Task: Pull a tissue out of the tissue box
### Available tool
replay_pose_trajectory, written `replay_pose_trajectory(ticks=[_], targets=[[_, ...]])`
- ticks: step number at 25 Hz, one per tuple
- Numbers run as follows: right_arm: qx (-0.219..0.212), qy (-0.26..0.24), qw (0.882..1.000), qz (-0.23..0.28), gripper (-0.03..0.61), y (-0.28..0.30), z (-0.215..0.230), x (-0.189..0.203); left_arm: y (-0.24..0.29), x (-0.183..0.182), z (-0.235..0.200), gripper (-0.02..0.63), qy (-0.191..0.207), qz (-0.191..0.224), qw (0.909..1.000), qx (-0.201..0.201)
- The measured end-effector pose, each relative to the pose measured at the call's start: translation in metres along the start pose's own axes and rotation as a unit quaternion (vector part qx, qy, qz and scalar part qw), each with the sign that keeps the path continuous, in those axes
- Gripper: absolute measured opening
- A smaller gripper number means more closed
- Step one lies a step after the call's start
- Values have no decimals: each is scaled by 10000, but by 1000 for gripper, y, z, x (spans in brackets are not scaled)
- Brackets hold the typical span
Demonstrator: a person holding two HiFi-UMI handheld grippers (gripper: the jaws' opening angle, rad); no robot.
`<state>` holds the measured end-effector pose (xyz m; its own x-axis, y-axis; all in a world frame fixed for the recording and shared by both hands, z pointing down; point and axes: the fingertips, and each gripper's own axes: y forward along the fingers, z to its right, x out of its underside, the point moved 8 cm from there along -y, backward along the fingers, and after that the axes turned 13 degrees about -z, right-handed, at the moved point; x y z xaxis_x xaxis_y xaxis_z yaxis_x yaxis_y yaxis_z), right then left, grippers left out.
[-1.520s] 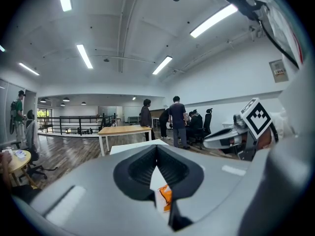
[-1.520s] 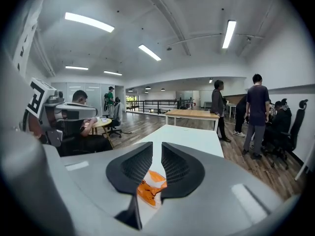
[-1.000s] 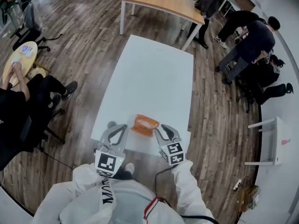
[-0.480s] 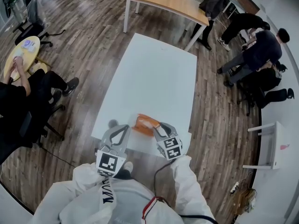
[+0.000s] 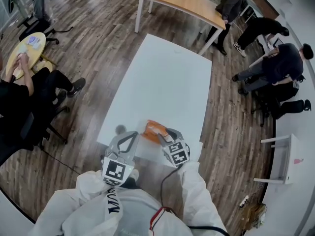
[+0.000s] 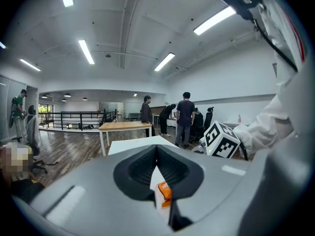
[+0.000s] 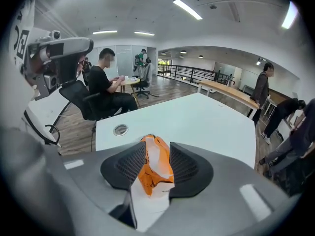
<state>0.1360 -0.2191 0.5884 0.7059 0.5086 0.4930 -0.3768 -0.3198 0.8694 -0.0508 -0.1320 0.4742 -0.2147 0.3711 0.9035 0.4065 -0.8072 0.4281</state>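
The workspace is an open office with a wood floor and a long white table. The orange tissue pack lies at the table's near end. A round grommet sits to the left of the pack. The right gripper is angled down directly over the pack. Its jaws have just been opening and now stand spread, with the pack showing in the gap between them. The left gripper is left of the pack, jaws pressed together at the tips, gripping nothing.

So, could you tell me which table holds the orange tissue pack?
The white table in the middle; the wooden table and the round yellow table are farther off.
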Motion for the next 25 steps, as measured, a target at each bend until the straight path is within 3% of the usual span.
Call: replay_pose_trajectory(ticks=[12,25], targets=[[-144,-235,9985,-469,138,28,5,0,2,2,-1,0,-54,-71,10000,-46],[-254,-69,9972,-699,127,43,8,9,1,4,-8,0,-143,-105,9997,-153]])
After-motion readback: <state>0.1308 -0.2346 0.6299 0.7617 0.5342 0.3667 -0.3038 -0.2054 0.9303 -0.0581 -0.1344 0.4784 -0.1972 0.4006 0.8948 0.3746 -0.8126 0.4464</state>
